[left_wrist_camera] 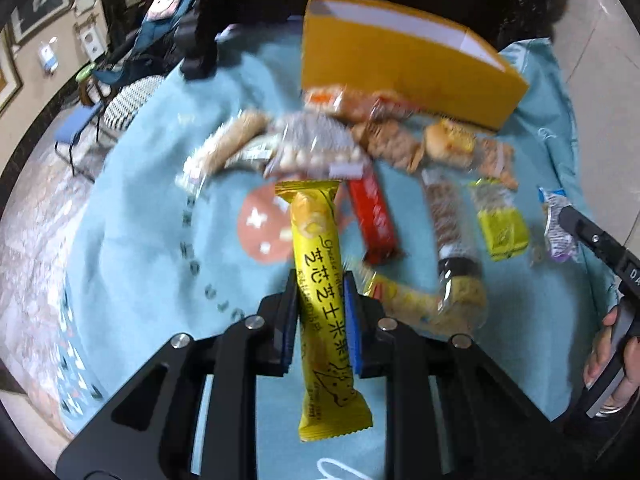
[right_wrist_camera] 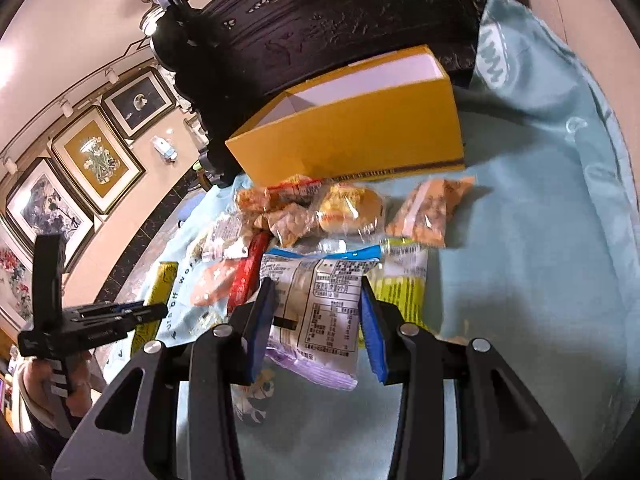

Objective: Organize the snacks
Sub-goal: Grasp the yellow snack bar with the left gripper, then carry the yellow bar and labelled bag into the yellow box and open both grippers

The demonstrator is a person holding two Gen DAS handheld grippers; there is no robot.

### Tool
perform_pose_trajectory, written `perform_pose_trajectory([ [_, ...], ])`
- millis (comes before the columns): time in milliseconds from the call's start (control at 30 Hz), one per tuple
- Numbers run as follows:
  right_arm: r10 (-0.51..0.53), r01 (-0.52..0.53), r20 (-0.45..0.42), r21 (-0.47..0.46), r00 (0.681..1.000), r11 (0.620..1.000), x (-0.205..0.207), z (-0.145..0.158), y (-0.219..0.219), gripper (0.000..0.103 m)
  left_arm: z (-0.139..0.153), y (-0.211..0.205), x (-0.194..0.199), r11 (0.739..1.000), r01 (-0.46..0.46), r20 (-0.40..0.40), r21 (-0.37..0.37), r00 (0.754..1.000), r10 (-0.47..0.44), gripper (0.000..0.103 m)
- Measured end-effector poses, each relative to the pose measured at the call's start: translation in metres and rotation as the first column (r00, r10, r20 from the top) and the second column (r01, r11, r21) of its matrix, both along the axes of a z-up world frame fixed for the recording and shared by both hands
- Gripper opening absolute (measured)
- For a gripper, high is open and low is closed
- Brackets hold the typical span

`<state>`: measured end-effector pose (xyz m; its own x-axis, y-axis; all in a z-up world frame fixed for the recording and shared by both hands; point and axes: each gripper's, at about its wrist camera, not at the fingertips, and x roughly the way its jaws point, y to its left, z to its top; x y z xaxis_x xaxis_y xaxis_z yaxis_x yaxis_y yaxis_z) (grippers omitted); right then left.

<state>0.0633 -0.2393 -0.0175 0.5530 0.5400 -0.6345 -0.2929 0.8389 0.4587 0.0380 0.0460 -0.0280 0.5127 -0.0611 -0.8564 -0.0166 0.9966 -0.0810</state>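
Now yellow snack bar point(left_wrist_camera: 322, 276), black lettering, clamped lengthwise.

— From my screen, the yellow snack bar point(left_wrist_camera: 320, 280) has a glossy plastic-film wrapper, and the white packet point(right_wrist_camera: 316, 312) looks like the same shiny film.

— I see the yellow box point(right_wrist_camera: 360, 140) as matt cardboard, white inside. The light-blue cloth point(right_wrist_camera: 540, 260) is soft, faintly sheened fabric; the cabinet point(right_wrist_camera: 340, 20) is dark carved wood.

The yellow snack bar point(left_wrist_camera: 320, 264) reads "芝芯芝士米果" down its wrapper
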Motion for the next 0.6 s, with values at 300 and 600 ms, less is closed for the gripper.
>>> perform_pose_trajectory([
  [300, -0.049, 0.054, 0.136, -0.031, 0.989, 0.998, 0.050, 0.069, 0.006, 0.042, 0.077, -0.024, 0.081, 0.994, 0.103, 0.143, 0.022, 0.984, -0.105, 0.021],
  [600, -0.125, 0.133, 0.148, -0.043, 0.981, 0.990, 0.164, 0.089, 0.011, 0.042, 0.119, -0.052, 0.219, 0.993, 0.117, 0.198, -0.006, 0.974, -0.114, 0.021],
])
